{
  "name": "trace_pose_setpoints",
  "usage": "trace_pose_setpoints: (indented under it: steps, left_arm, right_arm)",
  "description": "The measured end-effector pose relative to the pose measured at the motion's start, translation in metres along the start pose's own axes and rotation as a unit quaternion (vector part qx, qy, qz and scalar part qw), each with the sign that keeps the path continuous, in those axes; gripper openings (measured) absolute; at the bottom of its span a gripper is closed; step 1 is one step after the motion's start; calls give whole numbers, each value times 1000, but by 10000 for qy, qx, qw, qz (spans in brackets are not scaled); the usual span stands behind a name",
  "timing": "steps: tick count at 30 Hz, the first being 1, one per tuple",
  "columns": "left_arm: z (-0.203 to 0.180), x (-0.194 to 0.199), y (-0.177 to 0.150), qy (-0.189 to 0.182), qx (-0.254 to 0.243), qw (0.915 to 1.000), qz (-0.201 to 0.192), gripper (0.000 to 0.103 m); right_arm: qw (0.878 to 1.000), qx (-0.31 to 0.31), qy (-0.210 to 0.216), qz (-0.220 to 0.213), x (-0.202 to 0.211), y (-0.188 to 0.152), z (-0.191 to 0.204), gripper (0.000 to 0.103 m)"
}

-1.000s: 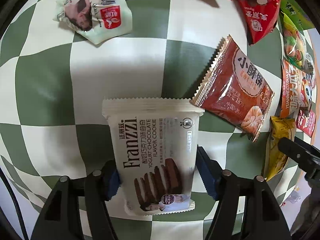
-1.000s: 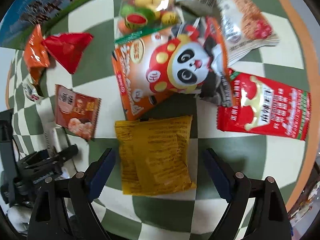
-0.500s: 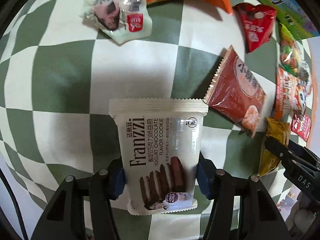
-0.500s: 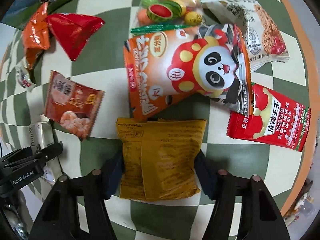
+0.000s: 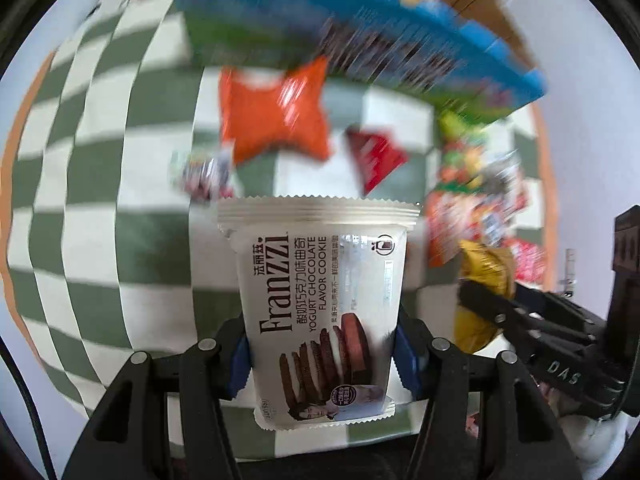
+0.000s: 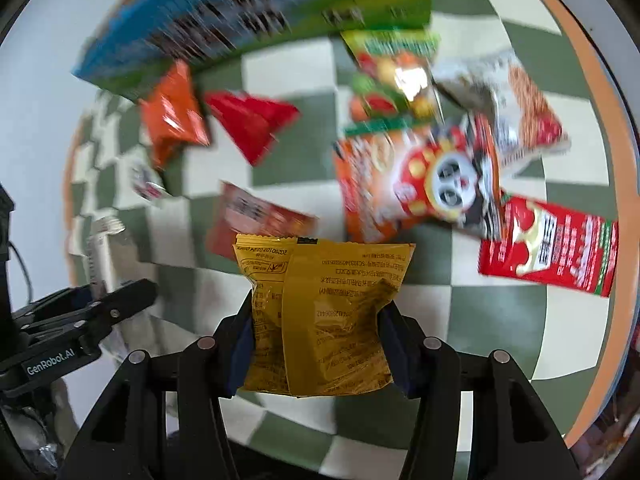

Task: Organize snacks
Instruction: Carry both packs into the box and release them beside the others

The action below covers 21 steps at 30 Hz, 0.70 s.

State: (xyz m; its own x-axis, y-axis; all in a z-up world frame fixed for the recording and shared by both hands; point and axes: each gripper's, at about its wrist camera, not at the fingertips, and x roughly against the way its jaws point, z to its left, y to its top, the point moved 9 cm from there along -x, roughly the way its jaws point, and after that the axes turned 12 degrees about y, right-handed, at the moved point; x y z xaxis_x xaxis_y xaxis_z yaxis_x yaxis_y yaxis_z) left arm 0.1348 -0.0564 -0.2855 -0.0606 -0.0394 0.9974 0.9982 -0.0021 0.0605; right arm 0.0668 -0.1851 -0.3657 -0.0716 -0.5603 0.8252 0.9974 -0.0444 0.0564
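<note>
My left gripper (image 5: pixel 322 354) is clamped on the white Franzzi cookie pack (image 5: pixel 320 312), holding it above the checkered counter (image 5: pixel 100 200). My right gripper (image 6: pixel 316 346) is closing on the yellow snack bag (image 6: pixel 324 316), pads pressed into both sides, the bag raised too. Below, blurred, I can make out an orange packet (image 6: pixel 172 120), a red triangular pack (image 6: pixel 252 124), the panda bag (image 6: pixel 420 176), and probably a blue box (image 6: pixel 224 12) at the far edge.

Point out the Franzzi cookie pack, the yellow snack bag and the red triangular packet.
Franzzi cookie pack (image 5: pixel 320 304): left wrist view, printed front.
Yellow snack bag (image 6: pixel 320 320): right wrist view, back panel.
Red triangular packet (image 6: pixel 252 124): right wrist view, centre.
</note>
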Motion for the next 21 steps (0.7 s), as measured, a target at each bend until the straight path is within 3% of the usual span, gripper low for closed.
trace_pose_setpoints:
  steps: [5, 11, 15, 21]
  left_arm:
    - [-8, 56, 64, -236, -103, 9981, -556, 56]
    - [1, 84, 162, 75, -247, 9945, -1011, 56]
    - [17, 65, 234, 413, -325, 9948, -875, 56]
    - [43, 9, 317, 455, -23, 9985, -294, 56]
  right_arm:
    - [9975, 133, 396, -578, 57, 66, 26, 58]
    - [9897, 421, 388, -1312, 107, 171, 51, 58]
    - [9871, 526, 57, -1513, 113, 252, 47, 58]
    - [9878, 394, -367, -1462, 92, 350, 19, 58]
